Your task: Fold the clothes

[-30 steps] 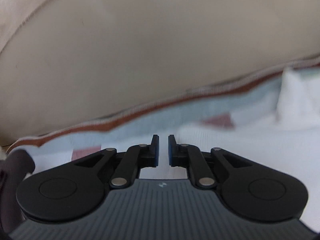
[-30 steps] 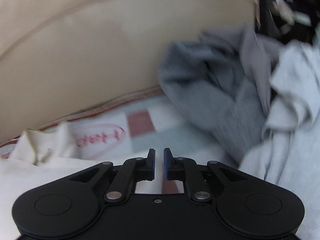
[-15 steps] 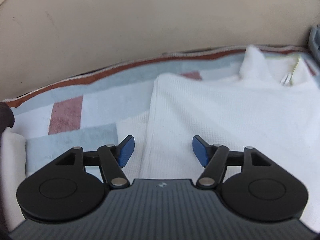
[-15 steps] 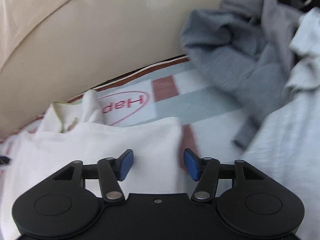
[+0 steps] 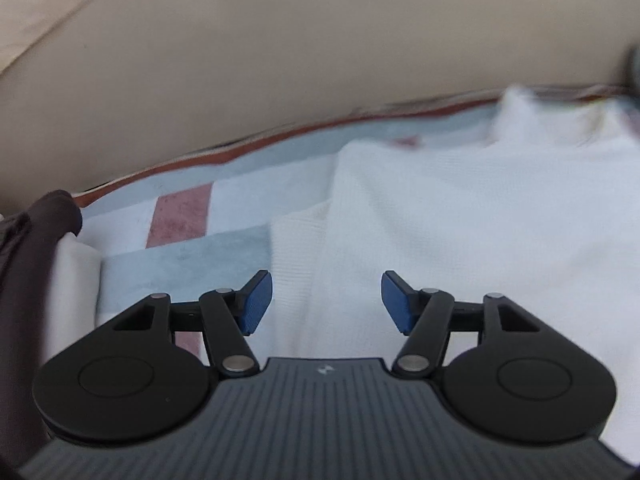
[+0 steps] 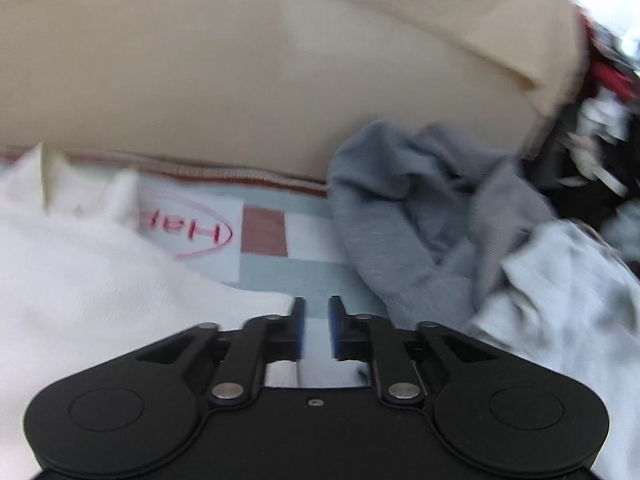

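Fingers of our left gripper (image 5: 327, 302) stand wide apart over the white knit sweater (image 5: 460, 216), its folded edge between the blue pads (image 5: 256, 300). Our right gripper (image 6: 314, 330) has its fingers drawn nearly together, a narrow gap left and nothing between them; the sweater's corner (image 6: 120, 280) lies just left of them. Ahead of both runs the checked blanket (image 6: 304, 276) (red lettering on it), then a beige cushion (image 6: 240, 80). Right of our right fingers sits a crumpled grey garment (image 6: 420, 220), with a paler one (image 6: 568, 300) beside it.
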A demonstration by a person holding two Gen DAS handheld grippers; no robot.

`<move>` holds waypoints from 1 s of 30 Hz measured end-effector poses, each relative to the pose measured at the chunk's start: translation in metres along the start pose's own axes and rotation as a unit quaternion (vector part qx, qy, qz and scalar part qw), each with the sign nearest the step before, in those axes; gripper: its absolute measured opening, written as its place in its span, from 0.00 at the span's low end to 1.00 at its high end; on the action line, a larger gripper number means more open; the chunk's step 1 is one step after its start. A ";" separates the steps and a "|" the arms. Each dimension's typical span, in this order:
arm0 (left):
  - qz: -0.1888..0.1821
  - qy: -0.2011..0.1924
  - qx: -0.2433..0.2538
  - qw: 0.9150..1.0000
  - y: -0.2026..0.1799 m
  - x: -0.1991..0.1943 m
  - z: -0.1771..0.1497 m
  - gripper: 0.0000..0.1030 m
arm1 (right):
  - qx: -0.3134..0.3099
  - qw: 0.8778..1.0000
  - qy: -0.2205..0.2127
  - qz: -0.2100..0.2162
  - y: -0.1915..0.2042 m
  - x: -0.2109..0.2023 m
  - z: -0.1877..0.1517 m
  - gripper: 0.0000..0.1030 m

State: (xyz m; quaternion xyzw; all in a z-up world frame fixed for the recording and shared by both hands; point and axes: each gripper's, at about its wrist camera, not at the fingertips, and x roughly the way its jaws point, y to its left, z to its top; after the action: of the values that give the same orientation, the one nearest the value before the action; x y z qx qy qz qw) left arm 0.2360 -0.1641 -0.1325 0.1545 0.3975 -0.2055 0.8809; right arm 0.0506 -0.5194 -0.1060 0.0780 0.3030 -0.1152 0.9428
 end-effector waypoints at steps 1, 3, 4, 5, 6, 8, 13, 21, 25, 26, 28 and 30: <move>-0.019 -0.013 -0.010 1.000 0.001 -0.016 -0.005 0.58 | 0.005 1.000 0.002 0.010 0.010 -0.009 -0.003 0.35; -0.066 -0.032 -0.031 0.997 0.000 -0.043 -0.017 0.58 | 0.014 0.999 0.007 0.029 0.031 -0.026 -0.009 0.36; -0.096 -0.033 -0.034 0.994 -0.004 -0.052 -0.022 0.58 | 0.018 0.999 0.009 0.039 0.041 -0.034 -0.012 0.36; -0.125 -0.033 -0.038 0.991 -0.008 -0.061 -0.027 0.58 | 0.023 0.999 0.011 0.048 0.051 -0.043 -0.015 0.36; -0.155 -0.034 -0.041 0.987 -0.012 -0.070 -0.033 0.58 | 0.027 0.998 0.013 0.058 0.061 -0.052 -0.018 0.36; -0.194 -0.029 -0.036 0.980 -0.023 -0.080 -0.043 0.58 | 0.034 0.996 0.019 0.078 0.082 -0.068 -0.024 0.36; -0.162 -0.022 0.029 0.986 -0.047 -0.078 -0.058 0.58 | -0.052 0.987 0.058 0.143 0.136 -0.055 -0.009 0.36; -0.150 0.050 -0.070 0.985 0.003 -0.036 -0.036 0.58 | -0.235 0.943 0.167 0.167 0.167 0.077 0.086 0.43; -0.148 0.058 -0.076 0.984 0.023 -0.027 -0.037 0.59 | -0.302 0.915 0.217 0.157 0.171 0.138 0.097 0.54; -0.148 0.060 -0.076 0.984 0.026 -0.026 -0.038 0.59 | -0.318 0.907 0.229 0.155 0.172 0.152 0.099 0.54; -0.149 0.064 -0.078 0.984 0.034 -0.024 -0.041 0.59 | -0.334 0.896 0.250 0.148 0.168 0.172 0.090 0.55; -0.152 0.071 -0.084 0.982 0.040 -0.020 -0.045 0.59 | -0.346 0.888 0.266 0.141 0.164 0.190 0.080 0.58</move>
State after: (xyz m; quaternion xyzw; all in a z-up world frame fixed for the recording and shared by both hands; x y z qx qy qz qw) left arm 0.2148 -0.1046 -0.1414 0.0324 0.4932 -0.2913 0.8191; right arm 0.2886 -0.4113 -0.1406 -0.1838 0.5489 0.1567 0.8002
